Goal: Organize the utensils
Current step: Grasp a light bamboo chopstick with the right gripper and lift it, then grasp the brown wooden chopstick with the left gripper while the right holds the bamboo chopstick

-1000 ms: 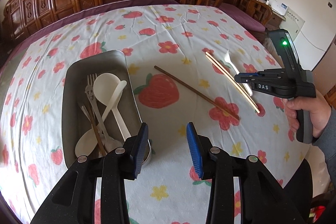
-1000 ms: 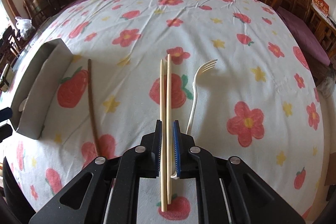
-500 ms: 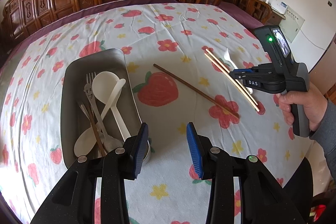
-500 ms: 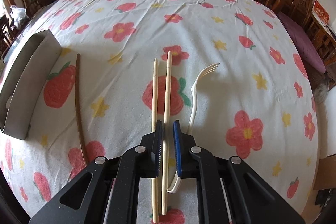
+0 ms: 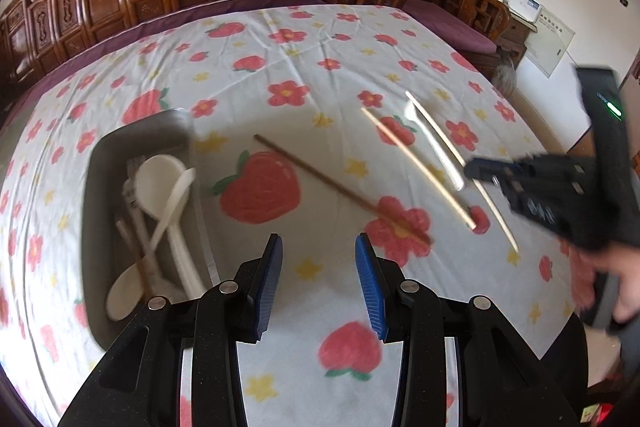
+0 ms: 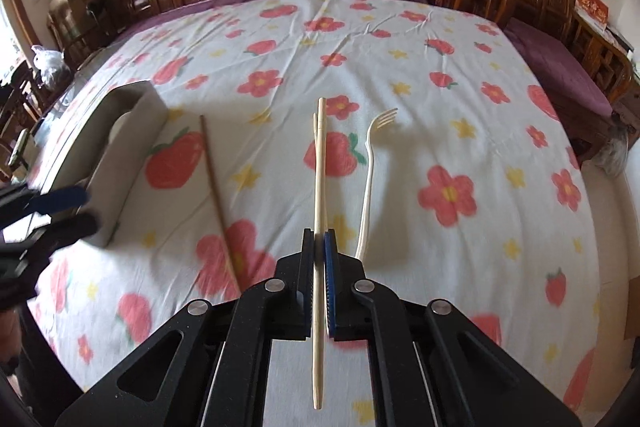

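Pale chopstick [image 6: 319, 187] clamped between right fingers [image 6: 306, 259], left fingers [image 5: 266, 283] parted, empty

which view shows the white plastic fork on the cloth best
The right wrist view: the white plastic fork lies sharp and whole from tines to handle, beside the right claw. In the left wrist view the fork is motion-blurred between two pale chopsticks, its tines not discernible.

One pale chopstick [image 6: 320, 187] is raised off the desk; its twin [image 5: 416, 167], a dark chopstick [image 5: 340, 187] and a white fork [image 6: 366, 183] lie mid-desk. The metal tray [image 5: 96, 187] near the left edge holds spoons [image 5: 160, 179].
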`<state>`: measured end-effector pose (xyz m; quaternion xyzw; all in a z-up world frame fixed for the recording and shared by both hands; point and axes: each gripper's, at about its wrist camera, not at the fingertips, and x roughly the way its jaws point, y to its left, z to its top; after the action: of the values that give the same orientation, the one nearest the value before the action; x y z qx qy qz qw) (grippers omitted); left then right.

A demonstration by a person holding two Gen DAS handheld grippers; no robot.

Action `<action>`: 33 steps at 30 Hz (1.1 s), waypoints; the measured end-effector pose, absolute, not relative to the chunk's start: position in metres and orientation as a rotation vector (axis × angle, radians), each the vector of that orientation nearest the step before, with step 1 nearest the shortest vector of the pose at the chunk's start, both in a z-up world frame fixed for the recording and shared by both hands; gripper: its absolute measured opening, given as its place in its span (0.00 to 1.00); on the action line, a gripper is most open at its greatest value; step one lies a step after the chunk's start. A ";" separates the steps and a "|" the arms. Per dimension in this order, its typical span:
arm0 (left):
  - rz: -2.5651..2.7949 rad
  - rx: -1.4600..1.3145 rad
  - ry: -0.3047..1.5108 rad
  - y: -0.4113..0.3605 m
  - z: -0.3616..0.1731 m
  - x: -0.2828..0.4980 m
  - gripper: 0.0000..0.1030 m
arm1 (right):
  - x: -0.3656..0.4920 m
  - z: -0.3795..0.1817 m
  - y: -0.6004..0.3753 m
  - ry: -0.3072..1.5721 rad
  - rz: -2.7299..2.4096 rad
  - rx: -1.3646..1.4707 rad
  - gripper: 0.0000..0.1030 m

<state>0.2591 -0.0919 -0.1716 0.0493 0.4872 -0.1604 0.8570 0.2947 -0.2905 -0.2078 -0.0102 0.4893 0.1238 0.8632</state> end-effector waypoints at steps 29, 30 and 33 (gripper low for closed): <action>-0.181 0.187 1.179 -0.160 -0.240 0.342 0.37 | 0.235 -0.210 -0.328 0.978 0.249 0.058 0.06; -0.163 0.202 1.179 -0.162 -0.239 0.343 0.38 | 0.236 -0.210 -0.330 0.978 0.248 0.062 0.06; -0.143 0.228 1.185 -0.165 -0.239 0.342 0.38 | 0.235 -0.211 -0.334 0.982 0.247 0.076 0.06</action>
<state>0.3424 -0.1654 -0.2394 0.1070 0.5569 -0.0674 0.8209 0.2349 -0.3341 -0.2113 0.0365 0.4702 0.1183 0.8739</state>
